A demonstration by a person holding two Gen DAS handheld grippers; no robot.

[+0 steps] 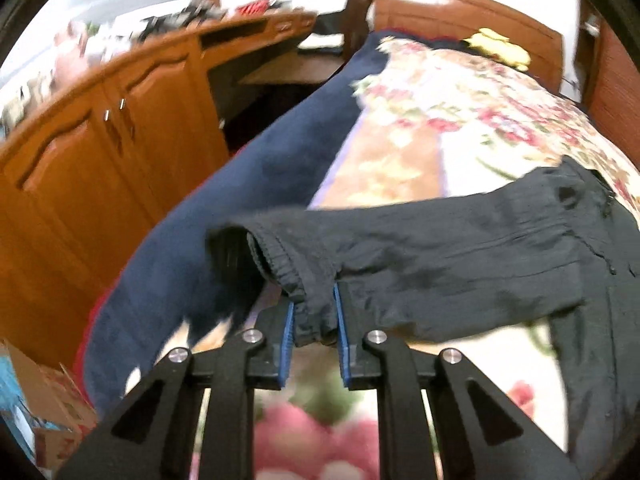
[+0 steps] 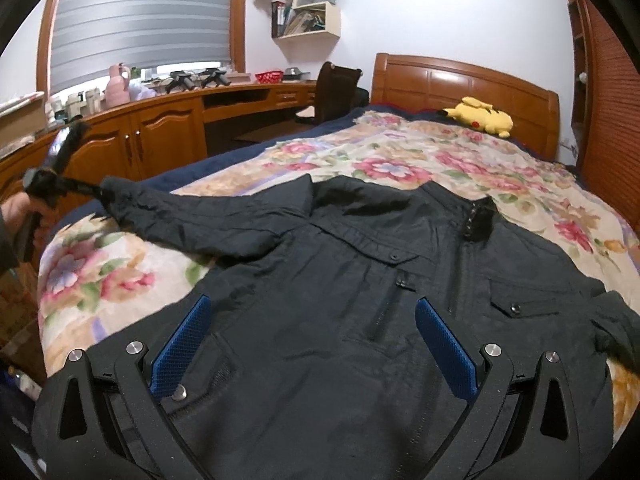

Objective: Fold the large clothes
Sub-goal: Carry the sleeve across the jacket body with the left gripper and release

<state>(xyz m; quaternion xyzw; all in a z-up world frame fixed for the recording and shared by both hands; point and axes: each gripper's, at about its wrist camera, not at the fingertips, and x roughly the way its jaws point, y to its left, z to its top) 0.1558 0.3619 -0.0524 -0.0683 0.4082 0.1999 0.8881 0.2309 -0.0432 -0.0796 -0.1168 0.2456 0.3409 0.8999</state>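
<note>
Your left hand-held gripper [image 1: 314,326] was clamped on the elastic cuff [image 1: 288,276] of the black jacket [image 2: 360,300], holding that sleeve [image 1: 420,248] stretched off the floral bedspread [image 2: 400,160]. The jacket lay front-up across the bed, collar toward the wooden headboard [image 2: 460,84]. Your right hand-held gripper [image 2: 312,344] hung over its lower front with jaws wide apart, clasping nothing.

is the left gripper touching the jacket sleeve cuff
Touching. The left wrist view shows the left gripper with both blue pads pressed on the gathered sleeve cuff between them.
</note>
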